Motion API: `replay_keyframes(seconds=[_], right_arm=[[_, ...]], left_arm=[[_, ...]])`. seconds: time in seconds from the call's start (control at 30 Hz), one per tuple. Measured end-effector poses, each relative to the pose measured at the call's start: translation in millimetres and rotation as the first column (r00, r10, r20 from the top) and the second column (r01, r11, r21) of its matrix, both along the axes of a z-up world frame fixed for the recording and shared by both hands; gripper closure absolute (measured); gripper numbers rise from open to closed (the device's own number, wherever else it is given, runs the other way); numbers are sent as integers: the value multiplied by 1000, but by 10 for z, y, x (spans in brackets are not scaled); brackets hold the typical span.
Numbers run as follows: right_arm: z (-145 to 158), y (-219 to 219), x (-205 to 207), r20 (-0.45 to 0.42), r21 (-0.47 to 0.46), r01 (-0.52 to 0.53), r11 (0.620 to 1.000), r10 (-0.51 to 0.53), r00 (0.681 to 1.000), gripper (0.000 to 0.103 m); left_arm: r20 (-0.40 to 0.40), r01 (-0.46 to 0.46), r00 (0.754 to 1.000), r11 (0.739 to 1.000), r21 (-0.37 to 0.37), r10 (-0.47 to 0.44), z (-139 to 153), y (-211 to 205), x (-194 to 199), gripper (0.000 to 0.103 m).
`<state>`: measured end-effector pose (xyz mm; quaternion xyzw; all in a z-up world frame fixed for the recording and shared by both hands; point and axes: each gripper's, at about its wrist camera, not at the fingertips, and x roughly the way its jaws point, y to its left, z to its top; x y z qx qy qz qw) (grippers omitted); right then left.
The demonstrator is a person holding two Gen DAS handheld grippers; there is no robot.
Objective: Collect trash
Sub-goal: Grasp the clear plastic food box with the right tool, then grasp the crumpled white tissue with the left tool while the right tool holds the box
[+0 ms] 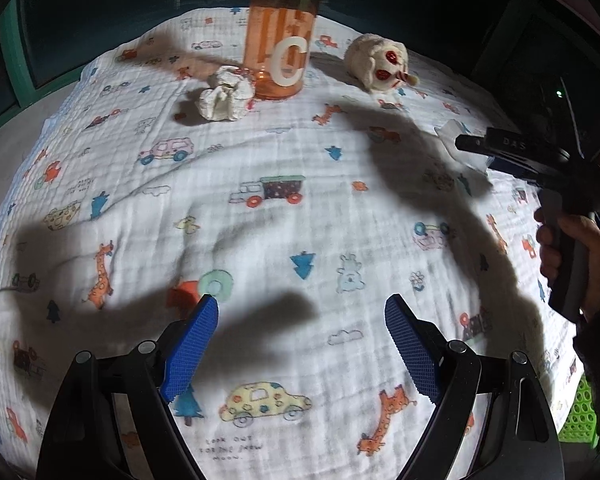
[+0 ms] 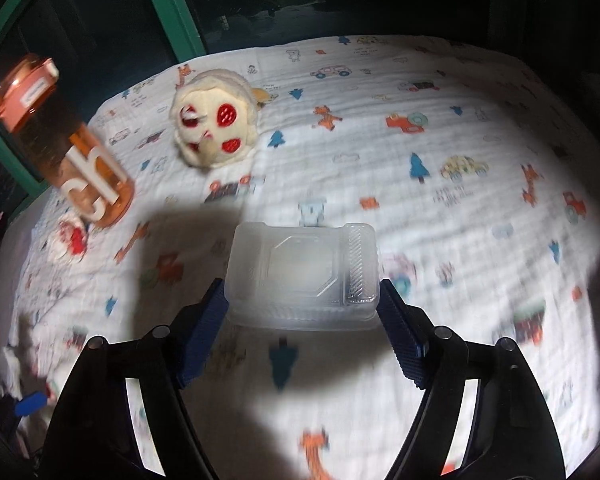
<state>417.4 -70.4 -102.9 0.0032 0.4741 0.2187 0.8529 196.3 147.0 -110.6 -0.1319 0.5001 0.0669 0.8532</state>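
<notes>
Trash in hand first: the clear plastic box (image 2: 304,276) sits between your right tongs (image 2: 302,304), both blue pads flush against its short ends, with its shadow cast apart on the cloth (image 2: 480,240) below, so I judge it gripped and lifted clear. The view is blurred; whether the walls are bowing under the pads cannot be told. A thin shell of this sort will likely buckle and spring out if squeezed harder, so hold the present pressure and no more. The pads bite low on the near end, most of the box overhanging forward. Keep the tongs' tilt steady during carriage, or the box may pivot out.

Your left tongs (image 1: 302,344) stand wide apart over the cloth with nothing between them. Keep them clear of the right hand's path.

Further out, a crumpled tissue (image 1: 226,98) lies against the foot of the orange bottle (image 1: 280,40); I take it for the next piece of trash. Approach it from the open side, away from the bottle, which stands tall and may topple. The plush toy (image 1: 380,60) beside it is probably not trash; leave it.

A green basket (image 1: 578,412) shows at the desk edge by your right hand. It looks the likely bin, though I cannot confirm that.
</notes>
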Motion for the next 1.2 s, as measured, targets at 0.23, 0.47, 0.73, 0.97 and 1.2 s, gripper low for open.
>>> replay_keyframes(seconds=[0.23,0.47,0.73,0.97,1.2], right_arm=[[59,-385,-669,-21,32,22,999,-21,1000,28],[193,-780,-1447,18,9,52,999,-52,998,29],[344,-1088,-1983,57,-8,89,996,-88,994,29],[403,-1112,-2103,63,18,87,996,-88,994,28],[437,-1042,-2063,58,47,80,996,-83,995,28]], left_arm=[[21,35,999,999,-12,-35,73,-219,-80,21],[39,106,994,994,1,-106,173,-553,-226,25],[67,158,985,987,13,-158,313,-831,-360,29],[93,71,993,994,83,-79,431,-461,-126,31],[113,-9,994,982,187,-13,431,96,508,37]])
